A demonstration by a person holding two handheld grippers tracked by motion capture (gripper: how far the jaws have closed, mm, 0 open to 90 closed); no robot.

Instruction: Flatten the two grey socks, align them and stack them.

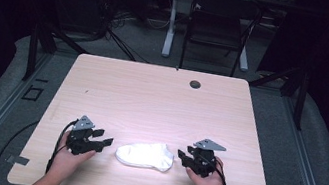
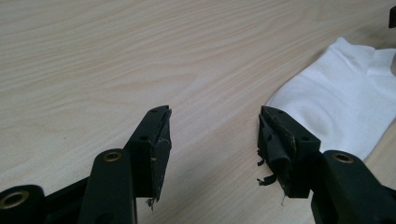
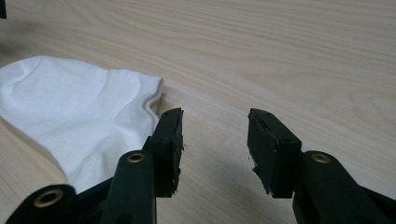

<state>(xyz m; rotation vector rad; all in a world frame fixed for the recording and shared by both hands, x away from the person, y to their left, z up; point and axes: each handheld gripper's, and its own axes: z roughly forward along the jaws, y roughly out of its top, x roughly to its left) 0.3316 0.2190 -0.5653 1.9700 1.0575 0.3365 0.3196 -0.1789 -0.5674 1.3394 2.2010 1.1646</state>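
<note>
High view: a white sock lies flat on the wooden table, between the left gripper and the right gripper, just beside each.
Left gripper: jaws spread wide with bare wood between them; it has hold of nothing.
Right gripper: jaws spread wide too, nothing between the pads, nothing held.
Sock from the left gripper: in the left gripper view the sock lies ahead and off to the side of one jaw, close to its tip and apart from the gap.
Sock from the right gripper: in the right gripper view the sock sits beside one jaw and runs partly behind it, with its hemmed edge near that jaw's tip; whether cloth touches the jaw I cannot tell.
Handling: judged light, soft and limp; it should fold and sag when lifted, will not break, and the knit looks unlikely to slip from the pads.
Where to take hold: probably each end nearest its own gripper, pinching both layers at the hem or the rounded end, low against the table.
Writing: no brand, label or lettering can be read on the sock, the grippers or the table.
</note>
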